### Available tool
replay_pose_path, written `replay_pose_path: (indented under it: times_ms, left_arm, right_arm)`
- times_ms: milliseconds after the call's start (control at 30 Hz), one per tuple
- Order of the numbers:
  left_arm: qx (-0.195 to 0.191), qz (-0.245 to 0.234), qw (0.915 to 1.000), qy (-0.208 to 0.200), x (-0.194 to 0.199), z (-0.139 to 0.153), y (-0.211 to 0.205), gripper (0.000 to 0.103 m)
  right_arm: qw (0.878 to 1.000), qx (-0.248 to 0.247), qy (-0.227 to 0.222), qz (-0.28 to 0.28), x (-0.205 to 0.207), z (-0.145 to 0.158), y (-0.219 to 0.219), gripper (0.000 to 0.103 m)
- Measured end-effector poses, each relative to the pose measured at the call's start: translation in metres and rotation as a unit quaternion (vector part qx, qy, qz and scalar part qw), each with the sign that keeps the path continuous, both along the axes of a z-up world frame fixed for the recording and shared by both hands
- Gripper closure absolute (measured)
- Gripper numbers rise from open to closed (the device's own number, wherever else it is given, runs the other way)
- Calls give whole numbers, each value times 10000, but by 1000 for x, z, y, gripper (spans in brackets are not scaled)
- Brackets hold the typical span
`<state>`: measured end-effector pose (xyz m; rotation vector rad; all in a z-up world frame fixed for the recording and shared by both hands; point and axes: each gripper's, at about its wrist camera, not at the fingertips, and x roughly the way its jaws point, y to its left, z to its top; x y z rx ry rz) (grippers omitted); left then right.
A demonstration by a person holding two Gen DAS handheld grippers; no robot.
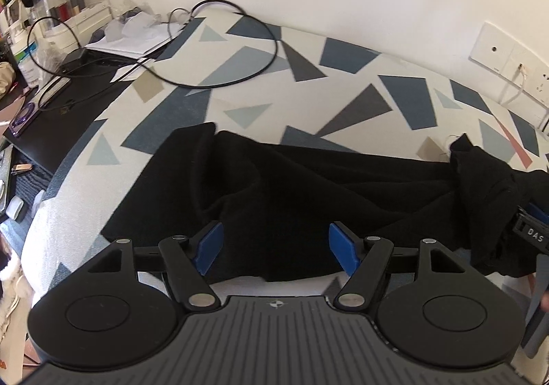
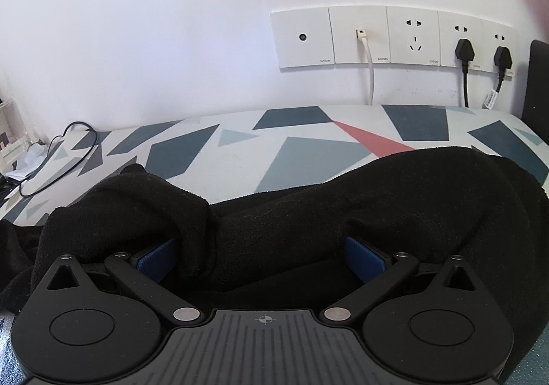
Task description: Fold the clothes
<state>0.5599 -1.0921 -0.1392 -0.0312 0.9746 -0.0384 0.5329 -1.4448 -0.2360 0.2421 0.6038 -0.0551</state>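
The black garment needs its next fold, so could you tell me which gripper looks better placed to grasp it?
Probably the right gripper: the garment is bunched between its open jaws. The left gripper is open above flat cloth.

A black garment [image 1: 308, 186] is noted on a white tablecloth [image 1: 343, 52] printed with blue, grey, tan and coral triangles. Blue pads [image 1: 209, 246] are borne on black gripper fingers. White socket plates [image 2: 387, 37] and black plugs [image 2: 465, 49] are recorded.

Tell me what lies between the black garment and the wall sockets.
Right wrist view: only bare patterned cloth lies between the black garment and the wall sockets; the socket cords hang down behind its far edge.
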Motion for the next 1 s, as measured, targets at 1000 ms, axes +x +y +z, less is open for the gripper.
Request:
replay_pose_path:
  times_ms: [1000]
  left_arm:
    - [-136, -552, 9983, -140, -16, 10, -47, 31]
  right_arm:
    - [10000, 60, -25, -2, -2, -1, -1, 1]
